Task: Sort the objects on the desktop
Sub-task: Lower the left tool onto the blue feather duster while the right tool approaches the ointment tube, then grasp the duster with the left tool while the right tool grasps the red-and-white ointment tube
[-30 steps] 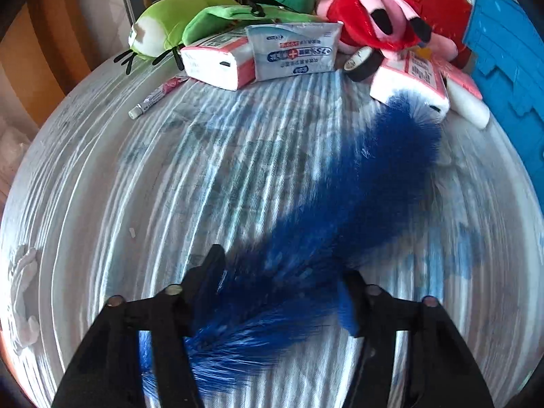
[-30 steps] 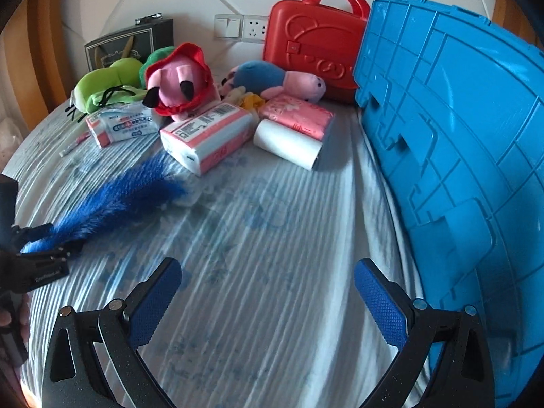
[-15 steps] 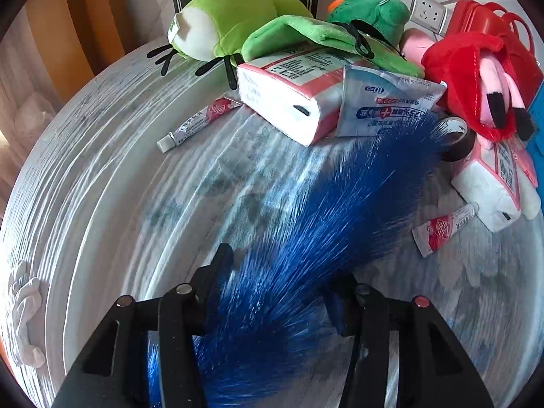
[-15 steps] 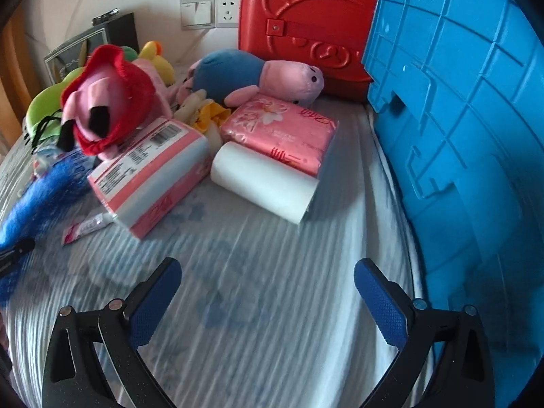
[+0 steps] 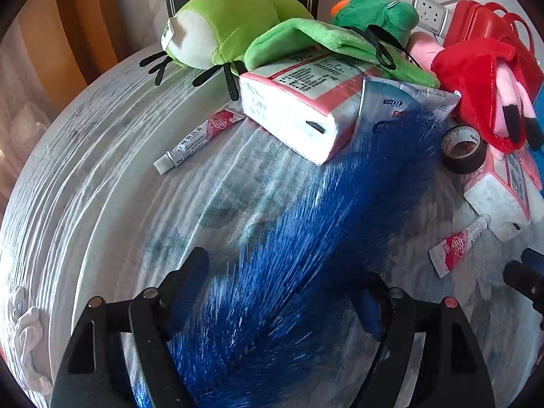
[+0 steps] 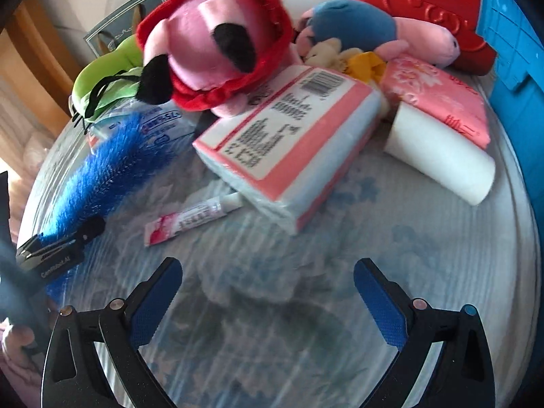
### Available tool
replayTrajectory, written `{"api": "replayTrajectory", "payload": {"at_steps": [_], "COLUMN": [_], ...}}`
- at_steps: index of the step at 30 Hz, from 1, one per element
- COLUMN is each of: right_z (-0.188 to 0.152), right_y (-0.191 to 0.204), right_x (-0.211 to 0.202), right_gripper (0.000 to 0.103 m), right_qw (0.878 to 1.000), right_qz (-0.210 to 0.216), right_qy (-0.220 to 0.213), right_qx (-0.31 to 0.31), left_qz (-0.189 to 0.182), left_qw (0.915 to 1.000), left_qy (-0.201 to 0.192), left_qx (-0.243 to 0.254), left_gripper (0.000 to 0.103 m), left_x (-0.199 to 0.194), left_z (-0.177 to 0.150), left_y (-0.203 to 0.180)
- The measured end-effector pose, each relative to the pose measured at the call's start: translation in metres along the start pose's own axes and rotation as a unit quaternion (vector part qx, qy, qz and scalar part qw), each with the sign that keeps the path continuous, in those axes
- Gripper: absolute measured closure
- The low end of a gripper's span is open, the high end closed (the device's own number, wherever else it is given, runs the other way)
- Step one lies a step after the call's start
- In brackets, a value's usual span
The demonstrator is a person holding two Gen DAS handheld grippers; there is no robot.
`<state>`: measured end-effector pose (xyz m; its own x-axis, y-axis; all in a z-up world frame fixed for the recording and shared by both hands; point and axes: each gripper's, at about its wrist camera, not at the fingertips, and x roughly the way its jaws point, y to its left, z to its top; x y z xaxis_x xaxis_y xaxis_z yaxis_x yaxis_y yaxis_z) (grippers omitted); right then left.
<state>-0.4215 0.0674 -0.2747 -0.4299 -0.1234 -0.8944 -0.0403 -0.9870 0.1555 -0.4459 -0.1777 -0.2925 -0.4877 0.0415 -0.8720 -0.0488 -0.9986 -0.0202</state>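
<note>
My left gripper (image 5: 285, 292) is shut on a blue fluffy duster (image 5: 333, 210) that reaches forward over a wet-wipe pack (image 5: 401, 102). The duster also shows in the right wrist view (image 6: 105, 166), with the left gripper at its base (image 6: 54, 251). My right gripper (image 6: 268, 292) is open and empty above the patterned cloth, just short of a small red-and-white tube (image 6: 190, 217) and a pink tissue pack (image 6: 289, 149). The same tube (image 5: 459, 241) lies at the right in the left wrist view.
Green plush toys (image 5: 224, 27), a tissue pack (image 5: 299, 102), another tube (image 5: 200, 139), a black tape roll (image 5: 464, 149) and a red-and-pink plush (image 6: 210, 40) crowd the back. A white roll (image 6: 438, 156), pink pack (image 6: 438, 98), red case (image 6: 425, 3) and blue crate (image 6: 516, 51) stand right.
Both grippers have moved forward toward the pile. The duster's tip now lies over the wet-wipe pack. The right gripper has closed in on the tube and tissue pack, still open.
</note>
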Motion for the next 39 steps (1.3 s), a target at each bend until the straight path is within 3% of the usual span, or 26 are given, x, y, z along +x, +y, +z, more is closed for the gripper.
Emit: {"api": "replayTrajectory", "payload": {"at_steps": [1, 3, 8, 11, 13, 15, 17, 18, 19, 20, 24, 27, 29, 31, 33, 37, 39], "right_z": [0.003, 0.008, 0.023, 0.031, 0.033, 0.032, 0.027, 0.024, 0.021, 0.017, -0.001, -0.016, -0.022, -0.024, -0.023, -0.012, -0.002], "right_y": [0.007, 0.018, 0.045, 0.056, 0.062, 0.071, 0.075, 0.073, 0.071, 0.065, 0.036, 0.007, -0.011, -0.022, -0.024, -0.009, 0.002], "right_x": [0.002, 0.006, 0.017, 0.029, 0.04, 0.041, 0.038, 0.034, 0.031, 0.028, 0.012, 0.0, -0.007, -0.015, -0.023, -0.027, -0.02], "right_gripper": [0.03, 0.043, 0.043, 0.038, 0.031, 0.031, 0.044, 0.057, 0.062, 0.064, 0.08, 0.08, 0.08, 0.079, 0.076, 0.07, 0.064], "right_qw": [1.0, 1.0, 1.0, 0.999, 0.998, 0.998, 0.998, 0.998, 0.998, 0.998, 0.996, 0.994, 0.994, 0.995, 0.996, 0.999, 0.999], "right_qz": [-0.003, -0.008, -0.024, -0.034, -0.046, -0.062, -0.066, -0.061, -0.057, -0.053, -0.077, -0.093, -0.086, -0.072, -0.062, -0.031, -0.021], "right_qy": [0.002, 0.006, 0.005, 0.01, 0.021, 0.021, 0.022, 0.025, 0.028, 0.032, 0.05, 0.061, 0.067, 0.065, 0.053, 0.034, 0.03], "right_qx": [0.0, 0.002, 0.011, 0.023, 0.028, 0.009, -0.011, -0.015, -0.017, -0.018, -0.016, -0.01, 0.005, 0.022, 0.023, 0.002, -0.01], "left_qz": [-0.003, -0.007, -0.021, -0.016, -0.008, -0.007, -0.019, -0.019, -0.025, -0.029, -0.057, -0.091, -0.121, -0.126, -0.117, -0.041, -0.027], "left_qw": [1.0, 0.9999, 0.999, 0.9988, 0.9988, 0.9986, 0.9977, 0.9981, 0.9981, 0.998, 0.9969, 0.9944, 0.991, 0.9909, 0.9927, 0.9988, 0.9993], "left_qy": [0.002, 0.007, 0.004, 0.007, 0.022, 0.043, 0.065, 0.059, 0.057, 0.057, 0.053, 0.05, 0.052, 0.045, 0.032, 0.001, 0.008], "left_qx": [0.003, 0.012, 0.038, 0.046, 0.042, 0.029, 0.01, 0.005, 0.004, 0.004, -0.006, -0.019, -0.023, -0.016, -0.001, 0.027, 0.025], "left_gripper": [0.024, 0.024, 0.025, 0.025, 0.025, 0.025, 0.028, 0.03, 0.04, 0.048, 0.057, 0.059, 0.06, 0.06, 0.06, 0.06, 0.06], "left_x": [-0.001, -0.003, -0.025, -0.038, -0.037, -0.03, -0.023, -0.025, -0.026, -0.028, -0.033, -0.038, -0.039, -0.045, -0.049, -0.052, -0.049], "left_z": [-0.001, -0.004, -0.01, -0.013, -0.018, -0.026, -0.035, -0.037, -0.038, -0.038, -0.033, -0.029, -0.023, -0.016, -0.007, 0.001, -0.003], "left_y": [0.001, 0.002, 0.01, 0.019, 0.03, 0.042, 0.05, 0.05, 0.049, 0.046, 0.029, 0.008, -0.007, -0.024, -0.031, -0.027, -0.014]}}
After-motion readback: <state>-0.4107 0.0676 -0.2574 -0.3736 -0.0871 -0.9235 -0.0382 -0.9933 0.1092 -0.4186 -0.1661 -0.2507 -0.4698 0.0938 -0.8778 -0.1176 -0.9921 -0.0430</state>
